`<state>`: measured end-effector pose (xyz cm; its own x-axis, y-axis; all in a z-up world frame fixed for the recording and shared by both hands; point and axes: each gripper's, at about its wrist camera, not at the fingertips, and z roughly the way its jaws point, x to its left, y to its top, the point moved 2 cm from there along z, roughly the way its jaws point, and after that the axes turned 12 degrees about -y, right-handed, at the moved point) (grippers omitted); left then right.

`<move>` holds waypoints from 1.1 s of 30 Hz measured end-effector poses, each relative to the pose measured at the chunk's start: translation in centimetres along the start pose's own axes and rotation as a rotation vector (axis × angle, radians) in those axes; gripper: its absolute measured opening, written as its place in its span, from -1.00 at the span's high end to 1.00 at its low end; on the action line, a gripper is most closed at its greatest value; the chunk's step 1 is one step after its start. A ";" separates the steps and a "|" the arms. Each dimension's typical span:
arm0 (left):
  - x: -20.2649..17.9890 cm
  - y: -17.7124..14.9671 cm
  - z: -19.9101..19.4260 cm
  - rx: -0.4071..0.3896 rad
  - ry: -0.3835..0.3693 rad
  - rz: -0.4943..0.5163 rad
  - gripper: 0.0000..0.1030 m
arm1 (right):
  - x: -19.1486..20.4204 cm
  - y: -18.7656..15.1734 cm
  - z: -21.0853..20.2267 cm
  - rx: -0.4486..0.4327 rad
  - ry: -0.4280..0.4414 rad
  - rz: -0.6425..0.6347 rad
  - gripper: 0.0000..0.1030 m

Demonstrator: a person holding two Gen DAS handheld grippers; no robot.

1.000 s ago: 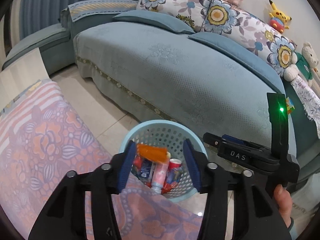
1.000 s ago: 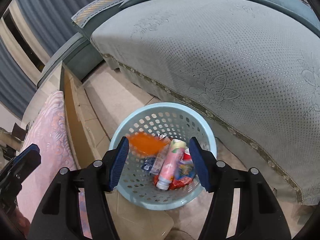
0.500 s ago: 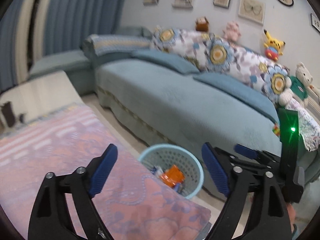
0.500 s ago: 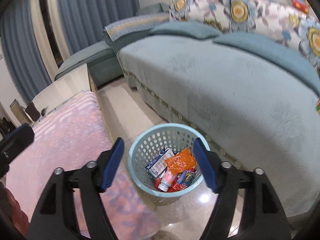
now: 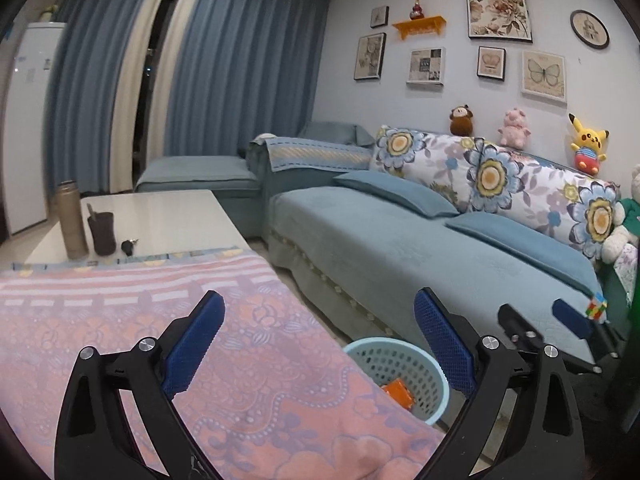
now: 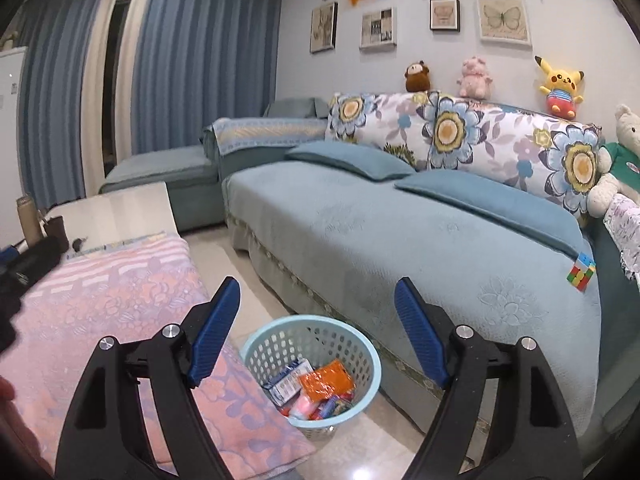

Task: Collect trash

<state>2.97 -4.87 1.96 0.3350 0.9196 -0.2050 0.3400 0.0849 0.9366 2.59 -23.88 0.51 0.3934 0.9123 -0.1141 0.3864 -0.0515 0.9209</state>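
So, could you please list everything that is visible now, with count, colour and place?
basket: 1, light blue, floor by sofa
trash: several packets, orange, white, red, pink, in basket
sofa: 1, blue-green, by wall
floral cushions: blue-yellow, sofa back
plush toys: 4 or more, sofa top
puzzle cube: 1, multicoloured, sofa seat
cloth: 1, pink, table
bottle: 1, bronze, table
cup: 1, dark, table
pictures: several, wall
curtains: blue
left gripper: empty, opening
right gripper: empty, opening
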 end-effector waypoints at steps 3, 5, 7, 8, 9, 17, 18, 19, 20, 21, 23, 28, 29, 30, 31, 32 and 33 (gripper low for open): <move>0.2 -0.7 0.5 0.007 0.015 -0.007 -0.80 | 0.2 -0.2 -0.4 -0.026 -0.027 -0.017 -0.47; 0.4 -1.2 1.0 0.025 0.037 0.004 -0.82 | 0.4 -0.4 -0.1 -0.018 -0.022 -0.023 -0.47; 0.5 -1.7 1.5 0.049 0.076 0.020 -0.82 | 0.5 -0.6 0.2 -0.013 -0.027 -0.025 -0.47; 0.6 -1.9 1.6 0.059 0.082 0.021 -0.82 | 0.4 -0.6 0.3 -0.009 -0.028 -0.022 -0.47; 0.8 -1.9 1.6 0.056 0.081 0.016 -0.82 | 0.4 -0.7 0.4 -0.002 -0.027 -0.018 -0.47; 2.2 -1.8 1.4 0.054 0.096 -0.025 -0.82 | 0.5 -1.4 1.2 0.045 -0.001 -0.013 -0.47; 2.1 -1.9 1.5 0.059 0.091 -0.020 -0.82 | 0.5 -1.4 1.2 0.049 0.001 -0.008 -0.47; 2.0 -1.9 1.5 0.063 0.096 -0.016 -0.82 | 0.5 -1.4 1.2 0.051 0.002 -0.006 -0.48; 2.0 -1.9 1.5 0.063 0.099 -0.012 -0.82 | 0.5 -1.4 1.3 0.055 0.003 -0.004 -0.48; 1.9 -1.9 1.5 0.060 0.101 -0.009 -0.82 | 0.5 -1.5 1.4 0.060 0.005 -0.005 -0.50; 1.6 -1.8 1.3 0.049 0.112 0.004 -0.82 | 0.5 -1.6 1.5 0.066 0.006 -0.006 -0.51; 1.3 -1.9 1.3 0.050 0.116 0.017 -0.85 | 0.6 -1.6 1.5 0.060 0.008 -0.004 -0.53; 1.3 -1.9 1.3 0.050 0.117 0.018 -0.85 | 0.6 -1.6 1.5 0.060 0.009 -0.005 -0.53; 1.3 -1.9 1.3 0.048 0.117 0.018 -0.85 | 0.7 -1.6 1.5 0.060 0.009 -0.005 -0.53; 1.3 -1.8 1.3 0.046 0.117 0.019 -0.85 | 0.7 -1.6 1.5 0.060 0.008 -0.005 -0.53; 1.3 -1.8 1.3 0.045 0.118 0.019 -0.85 | 0.7 -1.6 1.5 0.060 0.009 -0.003 -0.53; 1.3 -1.9 1.3 0.047 0.116 0.018 -0.85 | 0.7 -1.6 1.5 0.062 0.010 -0.002 -0.53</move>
<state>3.93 -4.28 -0.42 0.2383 0.9594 -0.1511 0.3766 0.0522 0.9249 3.49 -23.80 -1.65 0.3847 0.9163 -0.1117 0.4379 -0.0746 0.8959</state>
